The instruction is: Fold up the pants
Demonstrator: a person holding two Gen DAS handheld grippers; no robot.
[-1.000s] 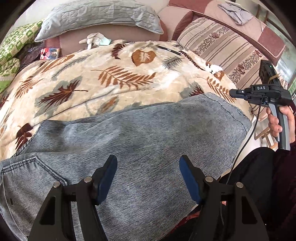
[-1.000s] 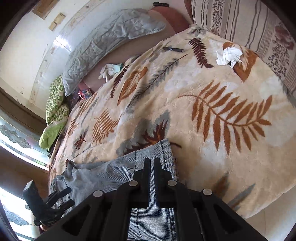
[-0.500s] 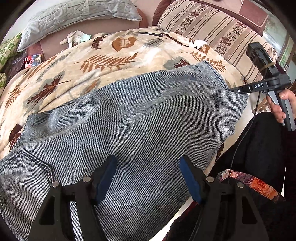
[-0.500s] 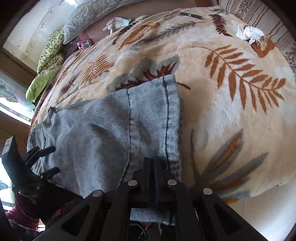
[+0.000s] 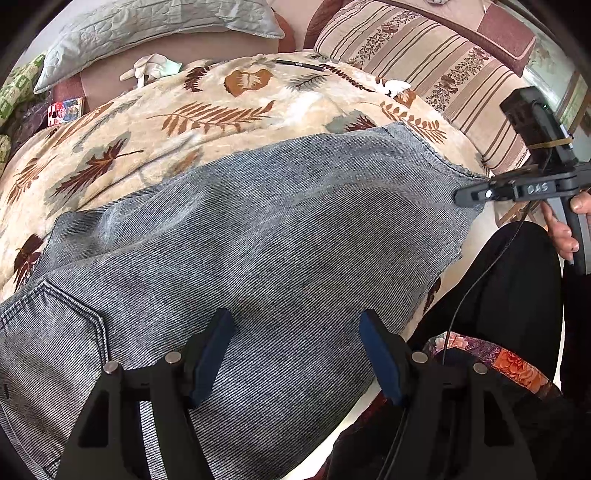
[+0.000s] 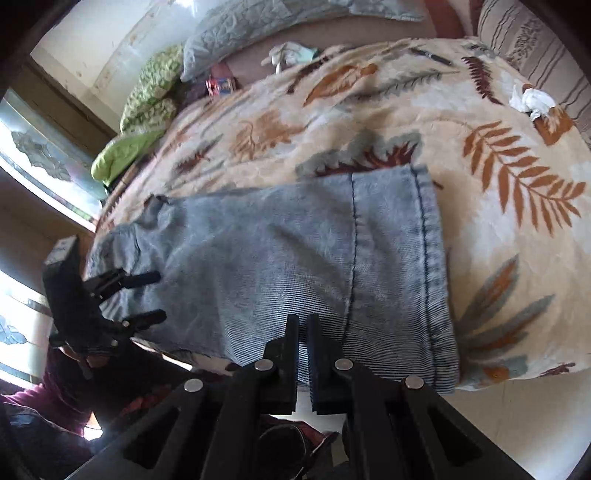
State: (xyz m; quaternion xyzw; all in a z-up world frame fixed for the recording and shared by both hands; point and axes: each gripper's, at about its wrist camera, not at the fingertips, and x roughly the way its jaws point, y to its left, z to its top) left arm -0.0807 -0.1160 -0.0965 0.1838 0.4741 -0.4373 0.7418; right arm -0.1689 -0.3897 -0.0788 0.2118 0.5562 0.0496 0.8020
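Pants (image 5: 258,229) of grey-blue denim lie flat along the near edge of a bed, on a cream blanket (image 5: 207,110) printed with brown leaves. The right gripper (image 6: 303,332) pinches the hem end at the bed's edge, its jaws nearly together on the cloth. The left gripper (image 5: 295,350) hovers above the waist end, jaws wide, nothing between them. A crumpled tissue (image 6: 532,99) and a pen (image 5: 299,64) rest on the blanket nearer the far edge. Pillows (image 5: 147,26) line the headboard side.
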